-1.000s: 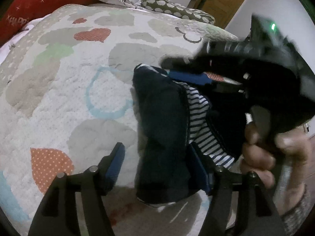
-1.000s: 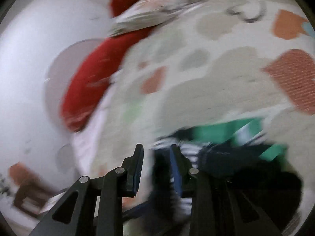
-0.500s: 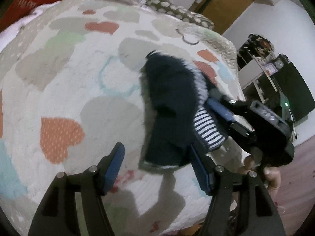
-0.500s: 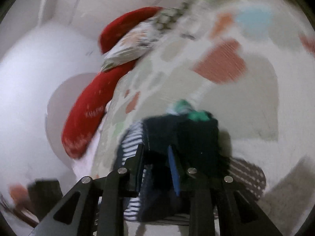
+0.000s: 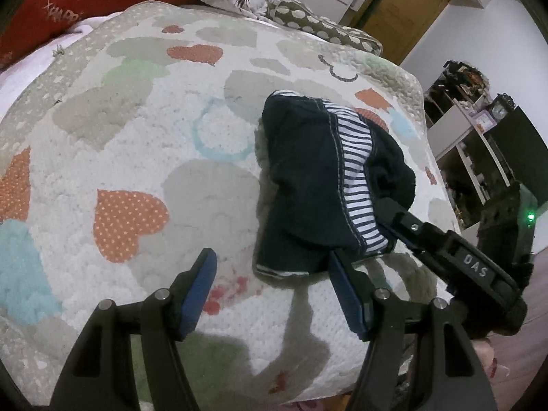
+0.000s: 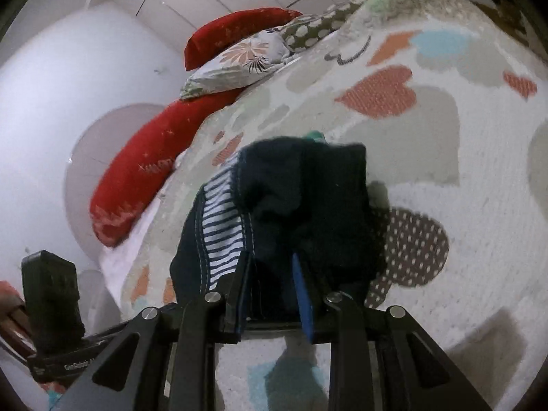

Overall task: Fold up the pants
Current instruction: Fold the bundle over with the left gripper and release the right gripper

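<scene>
The pants [image 5: 308,185] are a small dark navy pair with a white-and-navy striped panel running down one side, bunched into a loose, partly folded heap near the right edge of the bed, on a white quilt [image 5: 137,157] patterned with orange, grey and blue hearts. A bit of green fabric peeks out at their far end in the right wrist view. The right gripper [image 6: 270,274] reaches in low from the bed's edge, tilted downward, its blue-padded jaws narrow around a fold of the dark cloth and easing apart, the fabric sitting between them. The left gripper [image 5: 270,291] hangs above the near end of the pants, angled steeply down, its jaws spread wide and empty, one pad just beside the hem.
</scene>
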The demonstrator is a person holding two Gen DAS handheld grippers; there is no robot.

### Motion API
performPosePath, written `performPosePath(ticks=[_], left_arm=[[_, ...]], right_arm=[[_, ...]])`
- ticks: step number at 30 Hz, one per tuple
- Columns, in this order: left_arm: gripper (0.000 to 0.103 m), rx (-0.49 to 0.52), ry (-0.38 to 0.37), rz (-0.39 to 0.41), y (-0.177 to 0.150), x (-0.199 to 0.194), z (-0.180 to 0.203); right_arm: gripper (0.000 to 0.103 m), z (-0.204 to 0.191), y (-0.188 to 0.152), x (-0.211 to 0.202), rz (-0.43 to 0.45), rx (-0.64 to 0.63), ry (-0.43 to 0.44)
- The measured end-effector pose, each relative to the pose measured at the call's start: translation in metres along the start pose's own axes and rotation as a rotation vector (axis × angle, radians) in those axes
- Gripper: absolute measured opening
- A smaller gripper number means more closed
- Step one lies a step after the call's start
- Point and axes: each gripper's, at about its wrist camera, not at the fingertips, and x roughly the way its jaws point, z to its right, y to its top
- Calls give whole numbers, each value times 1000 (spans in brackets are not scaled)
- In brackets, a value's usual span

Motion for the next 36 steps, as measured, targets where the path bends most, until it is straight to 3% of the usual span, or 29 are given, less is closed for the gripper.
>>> performPosePath(ticks=[7,11,13,15,17,21,26,30,32,36], left_arm=[[66,-5,14,-1,-1,-4,3],[67,61,-13,41,7,-19,24],[72,139,-10,84,16,-23,49],[72,198,-29,71,21,-19,72],[72,245,-72,73,21,-19,97],[72,358,-93,143,6,-36,131],[75,457,-39,304,-7,-69,147],[92,447,6,409,-11,-88,139],[102,417,21,431,-10,-95,127],[103,341,77,404,-2,-102,91]], right_arm=[[28,-17,4,-26,69,-100,-112],[28,-15,0,-49,102,-115,-203],[29,-12,-4,-77,142,-126,-278],[35,-3,-11,-116,192,-103,-358],[47,10,-20,-156,254,-54,-420],[49,37,-36,-209,324,52,-525],[49,45,-48,-217,313,91,-553],[49,39,-48,-203,284,68,-528],[49,36,-46,-192,268,51,-507],[49,31,-43,-159,216,34,-450]])
